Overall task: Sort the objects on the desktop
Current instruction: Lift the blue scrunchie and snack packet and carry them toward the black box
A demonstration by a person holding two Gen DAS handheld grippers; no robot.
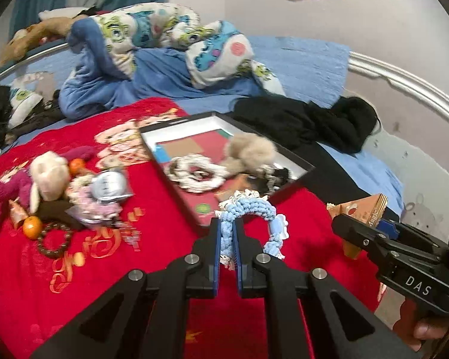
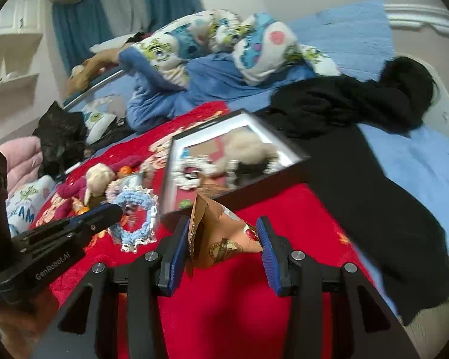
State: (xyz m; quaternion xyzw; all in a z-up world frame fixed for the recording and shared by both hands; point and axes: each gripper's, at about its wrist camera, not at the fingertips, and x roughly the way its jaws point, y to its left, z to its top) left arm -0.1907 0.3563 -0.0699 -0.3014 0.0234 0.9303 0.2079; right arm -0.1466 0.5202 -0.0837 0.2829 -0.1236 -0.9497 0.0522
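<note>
We hold a blue scrunchie clamped in the left gripper and a brown packet pinched in the right gripper. Ahead of both fingers, the tray holds several hair pieces; a pile to their left remains unsorted.

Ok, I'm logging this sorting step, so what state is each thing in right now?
left gripper: shut on the blue scrunchie, lifted
right gripper: shut on the brown snack packet, lifted
black tray: holds a white scrunchie and a beige pompom
bead bracelet: lying on the red blanket
</note>
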